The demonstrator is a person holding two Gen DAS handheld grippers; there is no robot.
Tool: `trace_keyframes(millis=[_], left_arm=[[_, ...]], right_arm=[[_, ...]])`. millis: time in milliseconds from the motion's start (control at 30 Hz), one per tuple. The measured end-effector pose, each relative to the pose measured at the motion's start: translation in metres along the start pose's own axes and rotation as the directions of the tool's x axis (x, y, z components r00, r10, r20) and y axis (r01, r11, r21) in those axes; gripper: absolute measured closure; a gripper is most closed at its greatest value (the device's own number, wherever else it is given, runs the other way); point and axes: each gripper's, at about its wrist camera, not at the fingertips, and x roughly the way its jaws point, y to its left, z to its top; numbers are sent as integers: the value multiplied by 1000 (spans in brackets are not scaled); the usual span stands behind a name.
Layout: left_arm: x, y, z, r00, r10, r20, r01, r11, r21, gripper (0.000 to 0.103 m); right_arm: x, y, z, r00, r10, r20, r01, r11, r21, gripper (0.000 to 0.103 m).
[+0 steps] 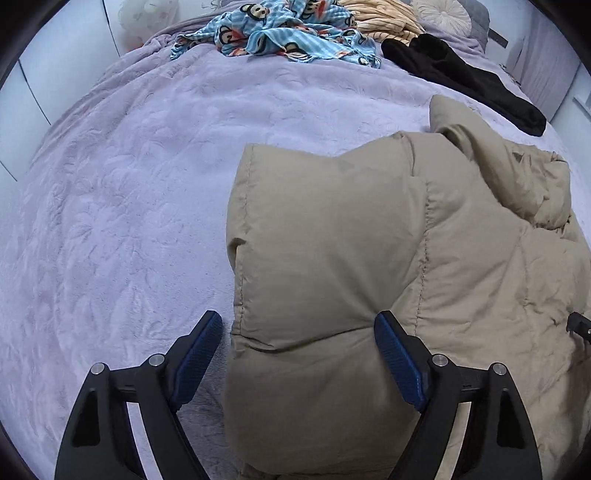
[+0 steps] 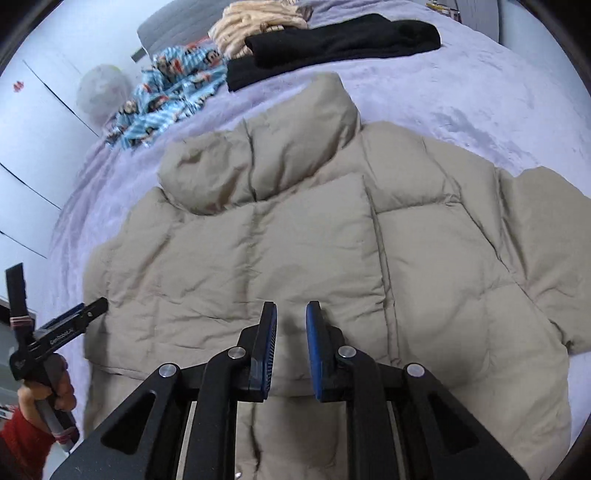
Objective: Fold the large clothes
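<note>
While the beige puffer jacket (image 2: 295,236) lay spread on the lilac bedspread (image 1: 129,184), the left gripper (image 1: 299,332) was held wide open at its folded edge and the right gripper (image 2: 291,317) narrowly parted, empty, over soft, bulky, slippery padding judged best pinched at hems.

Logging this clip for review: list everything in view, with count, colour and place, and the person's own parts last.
puffer jacket: one, beige, spread on the near part of the bed, one sleeve folded over its body
bedspread: one, lilac plush, under everything
black garment: one, far end of the bed
monkey-print fabric: one, blue, crumpled at the far end
striped fabric: one, cream, beside the black garment
round cushion: one, pale, far corner
left gripper: black with blue pads, open, at the jacket's edge
right gripper: black with blue pads, jaws narrowly apart above the jacket
</note>
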Motion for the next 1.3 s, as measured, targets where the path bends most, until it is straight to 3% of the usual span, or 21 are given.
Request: trace_keyframes(millis=[100,200,300,400,567,767,967,1033,1167,1300], left_arm=[[8,5,-2,1000,-9,-11,8,999,-40,8],[7,5,0,1000,-5,-21,4,999,-39,8],[-8,-3,3,999,44,-14,-44,999,-14,8],[-31,-18,4,999,38,24,-39,999,30,8],[-67,-62,-3,998,-5,68,-2,994,109,8],[-79,-113,-8,996,-45,77,34,990,139,3],[-77,-163,-23,998,-2,69,-13,978,207,0],[-74,-176,-29,999,12,44,-21,975,220,0],[-68,-190,-32,999,-30,-12,32,976,216,0],[-62,-212,-36,997,-49,-65,64,967,248,0]], right_arm=[[19,-24,-2,999,-26,-25,26,1000,-9,103],[14,-44,-8,1000,26,-13,-26,999,34,103],[-3,-62,-14,1000,-4,5,3,996,94,103],[-26,-85,-21,1000,17,24,-21,988,155,99],[-48,-112,-36,997,74,10,-74,973,220,99],[-69,-142,-59,995,103,5,-99,943,317,99],[-78,-163,-65,995,97,13,-95,924,371,98],[-82,-172,-68,996,93,17,-92,919,384,93],[-92,-191,-73,996,82,38,-90,904,418,42],[-109,-218,-78,994,58,94,-96,880,465,35]])
